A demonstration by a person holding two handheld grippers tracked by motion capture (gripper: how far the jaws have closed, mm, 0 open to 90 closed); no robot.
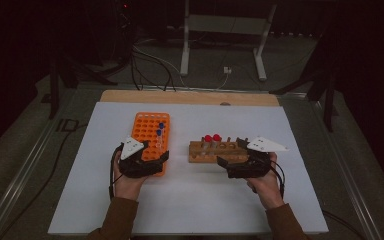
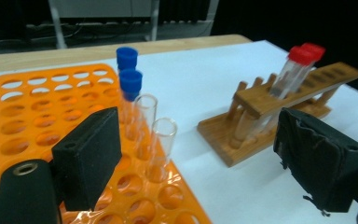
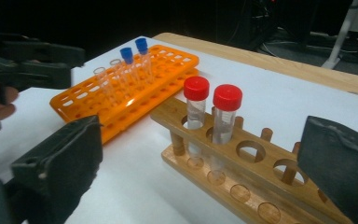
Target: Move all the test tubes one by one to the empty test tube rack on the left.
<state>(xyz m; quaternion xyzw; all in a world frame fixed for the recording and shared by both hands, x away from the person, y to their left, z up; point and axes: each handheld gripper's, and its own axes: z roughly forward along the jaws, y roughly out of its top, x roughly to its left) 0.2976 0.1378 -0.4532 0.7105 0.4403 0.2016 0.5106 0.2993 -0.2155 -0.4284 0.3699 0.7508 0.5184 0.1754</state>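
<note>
Where it stands in the orange rack (image 2: 37, 116), the uncapped tube (image 2: 162, 140) is clear.

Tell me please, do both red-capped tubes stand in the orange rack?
No, both red-capped tubes stand in the wooden rack.

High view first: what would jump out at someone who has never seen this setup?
The bright orange rack at the left of the white table, holding two blue-capped tubes and two open clear tubes. Right of it, a wooden rack holds two red-capped tubes. A black open claw sits by each: left claw, right claw.
</note>
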